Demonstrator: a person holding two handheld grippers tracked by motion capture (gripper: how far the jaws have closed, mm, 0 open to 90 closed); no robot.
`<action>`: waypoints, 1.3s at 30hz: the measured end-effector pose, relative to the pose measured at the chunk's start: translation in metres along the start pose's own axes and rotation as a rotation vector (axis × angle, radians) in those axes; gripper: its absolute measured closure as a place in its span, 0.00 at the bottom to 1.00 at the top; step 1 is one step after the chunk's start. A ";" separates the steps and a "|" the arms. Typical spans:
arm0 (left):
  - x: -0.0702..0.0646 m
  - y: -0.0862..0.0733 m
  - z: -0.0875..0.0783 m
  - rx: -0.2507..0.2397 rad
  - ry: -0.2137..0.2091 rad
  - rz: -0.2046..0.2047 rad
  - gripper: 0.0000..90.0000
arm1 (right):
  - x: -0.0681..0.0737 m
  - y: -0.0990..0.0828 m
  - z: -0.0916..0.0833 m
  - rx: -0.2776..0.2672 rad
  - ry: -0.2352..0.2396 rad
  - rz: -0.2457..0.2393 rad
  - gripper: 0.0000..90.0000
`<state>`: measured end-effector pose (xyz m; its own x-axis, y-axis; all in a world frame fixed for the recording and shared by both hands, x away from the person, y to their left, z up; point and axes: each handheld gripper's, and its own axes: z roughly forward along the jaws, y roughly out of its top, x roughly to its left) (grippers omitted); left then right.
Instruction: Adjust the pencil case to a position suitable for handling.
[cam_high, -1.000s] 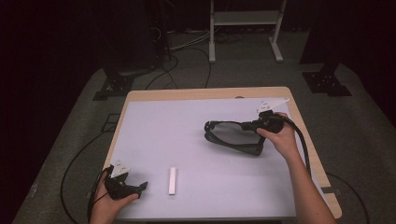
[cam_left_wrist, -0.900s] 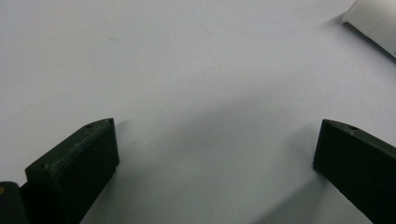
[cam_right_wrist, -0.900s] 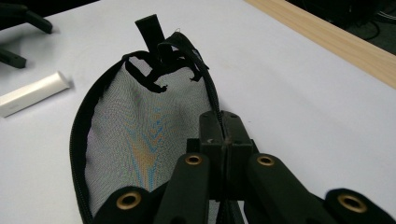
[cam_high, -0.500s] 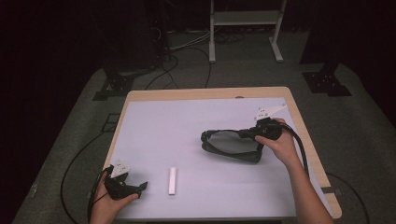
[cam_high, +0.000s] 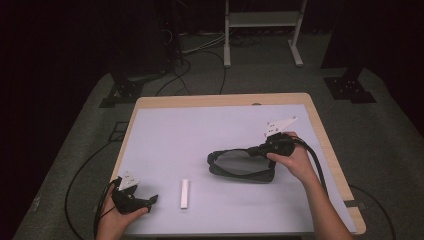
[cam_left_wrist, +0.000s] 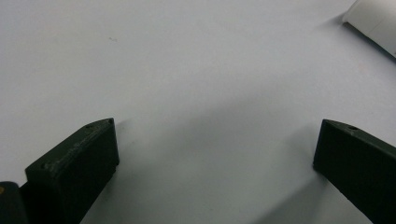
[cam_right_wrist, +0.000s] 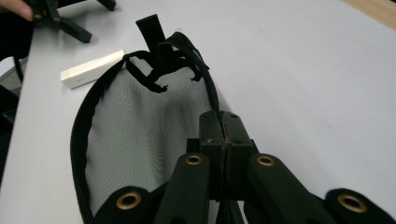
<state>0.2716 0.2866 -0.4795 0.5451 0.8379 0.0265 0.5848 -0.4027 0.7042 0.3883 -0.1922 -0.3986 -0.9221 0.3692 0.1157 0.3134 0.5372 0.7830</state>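
The right gripper (cam_high: 260, 148) is pinching the black mesh pouch (cam_high: 240, 165) tight by its rim, while the left gripper (cam_high: 150, 199) is waiting wide open and empty, probably needing to grab the little white stick (cam_high: 185, 193) next.

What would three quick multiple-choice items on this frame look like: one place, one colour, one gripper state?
1. Where does the white bar lie?
A. inside the pouch
B. on the table between the left gripper and the pouch
C. on the floor

2. What colour is the mesh pouch?
A. black
B. red
C. yellow

3. How is the right gripper?
A. open above the table
B. shut on the white bar
C. shut on the mesh pouch

Key: 1 B, the high view shows the bar on the table, right of the left gripper and short of the pouch. 2 A, black rim and dark mesh in both views. 3 C, the right gripper view shows the jaws pressed together on the pouch's zipper edge.
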 end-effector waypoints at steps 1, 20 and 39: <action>0.000 0.000 0.000 0.000 0.000 0.000 0.00 | 0.001 0.000 0.001 0.002 0.006 -0.005 0.98; 0.000 0.000 0.000 -0.001 0.000 -0.002 0.00 | 0.014 0.007 0.021 0.033 0.112 -0.054 0.98; 0.000 0.000 0.000 0.000 0.000 0.000 0.00 | 0.018 0.008 0.038 0.070 0.174 -0.074 0.98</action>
<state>0.2716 0.2866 -0.4796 0.5449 0.8381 0.0262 0.5848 -0.4021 0.7045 0.3824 -0.1524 -0.4130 -0.9667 0.1933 0.1679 0.2526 0.6116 0.7498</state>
